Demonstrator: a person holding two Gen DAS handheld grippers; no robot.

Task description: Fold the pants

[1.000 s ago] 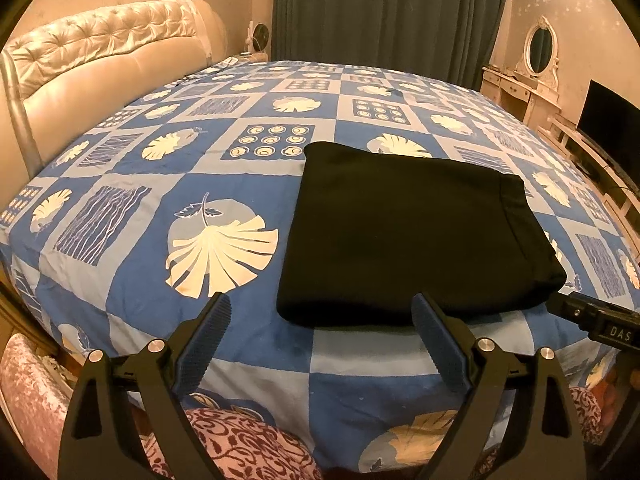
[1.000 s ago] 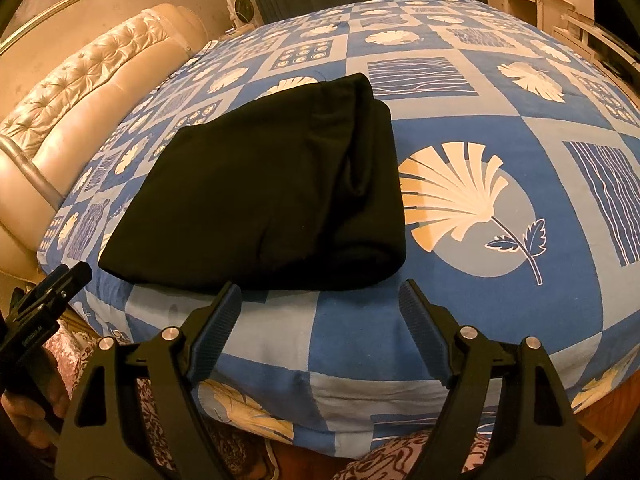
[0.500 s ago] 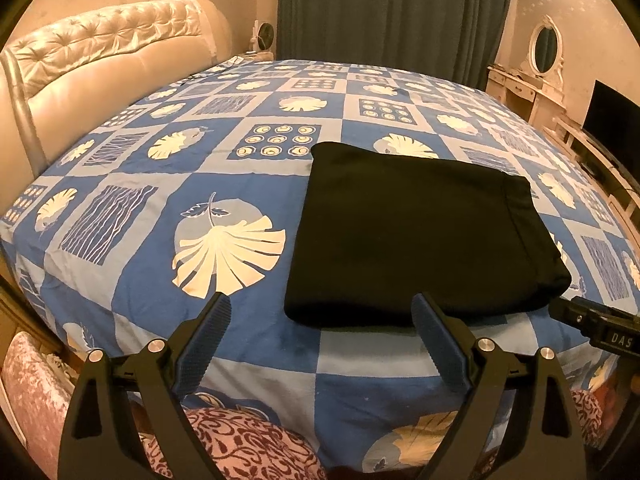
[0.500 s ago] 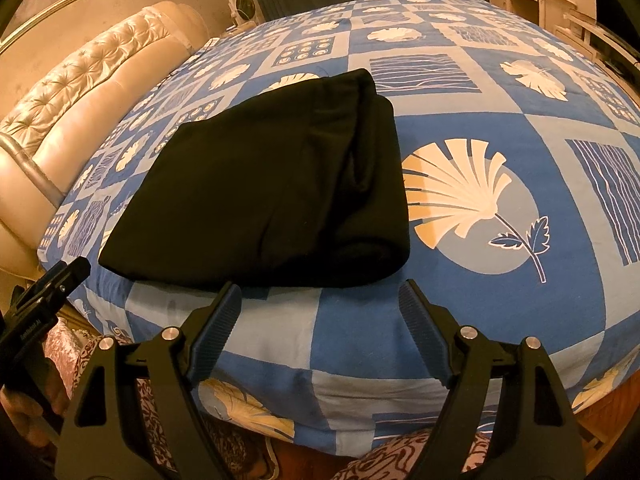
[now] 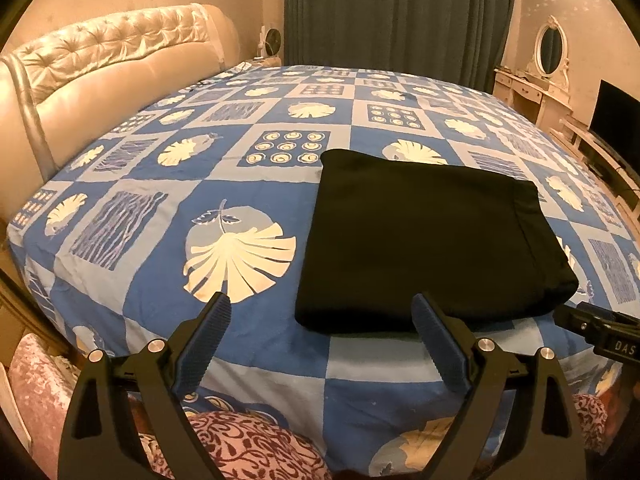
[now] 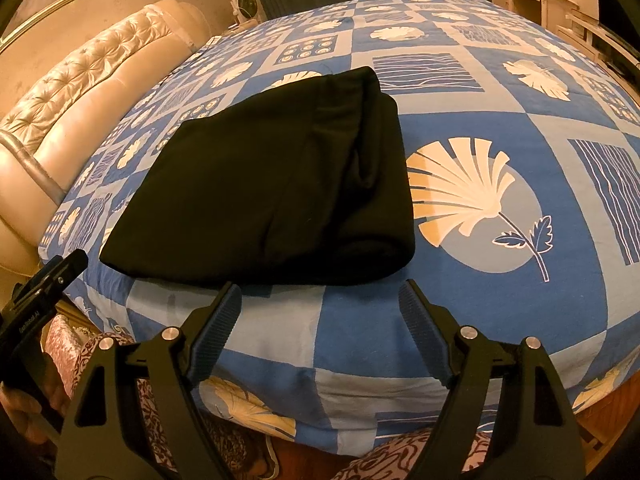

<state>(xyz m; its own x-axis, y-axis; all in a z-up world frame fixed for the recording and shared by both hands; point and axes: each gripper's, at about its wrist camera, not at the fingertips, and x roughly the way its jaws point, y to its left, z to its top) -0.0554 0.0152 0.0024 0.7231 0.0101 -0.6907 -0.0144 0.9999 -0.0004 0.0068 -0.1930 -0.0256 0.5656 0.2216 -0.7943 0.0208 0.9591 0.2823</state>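
Black pants (image 5: pixel 424 240) lie folded into a flat rectangle on the blue patterned bedspread (image 5: pixel 248 200), near the bed's front edge. In the right wrist view the same pants (image 6: pixel 272 192) show stacked layers along their right side. My left gripper (image 5: pixel 322 320) hovers just in front of the fabric's near-left corner, open, nothing between its blue pads. Open as well, my right gripper (image 6: pixel 320 304) hangs over the bed edge just short of the pants' near-right corner. Each gripper shows at the edge of the other's view.
A cream tufted headboard (image 5: pixel 104 68) curves along the left. Dark curtains (image 5: pixel 396 16) hang behind the bed. A white dressing table with an oval mirror (image 5: pixel 548 68) and a dark screen (image 5: pixel 616 116) stand at the right. A person's patterned sleeve (image 5: pixel 248 452) is below.
The left view has tilted slightly, so the pants sit a little further right and higher. Both grippers stay open and the pants have not moved.
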